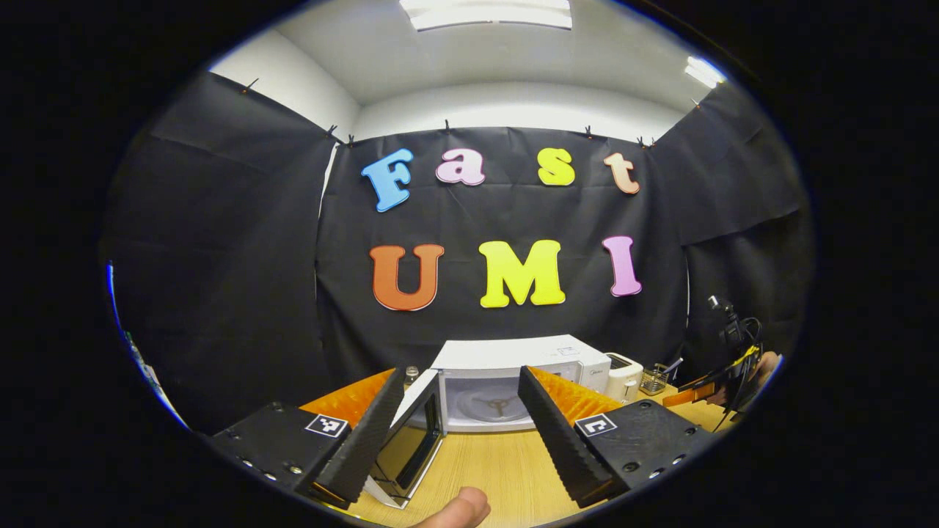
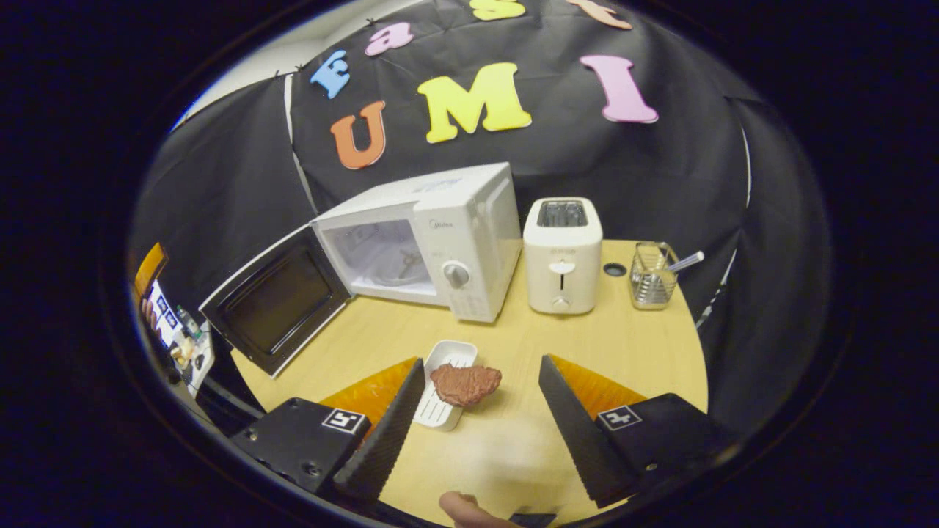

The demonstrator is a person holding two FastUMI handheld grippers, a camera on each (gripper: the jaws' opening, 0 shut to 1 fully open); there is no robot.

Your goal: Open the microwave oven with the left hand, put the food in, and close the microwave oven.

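One of the three steps appears done: the microwave oven (image 2: 418,242) is seen standing on the wooden table (image 2: 616,345) with its door (image 2: 275,301) swung wide to the side and its cavity bare, the turntable hub visible inside. The step now in hand is judged to be the fetching of the food. In the right gripper view, a brown piece of food (image 2: 464,384) is seen resting partly on the rim of a small white ribbed tray (image 2: 444,392) and partly over the table, near the front edge and well apart from the oven. The right tongs (image 2: 473,425) are held apart, above and short of the food, which lies between the lines of the two fingers but is touched by neither. In the left gripper view, the left tongs (image 1: 458,433) are likewise spread, gripping nothing, aimed at the open cavity with the door just beside the left finger. A white toaster (image 2: 563,253) and a wire holder (image 2: 651,277) are seen beside the oven. Next, the right tongs would need to be lowered around the food and closed on it without the tray being tipped.
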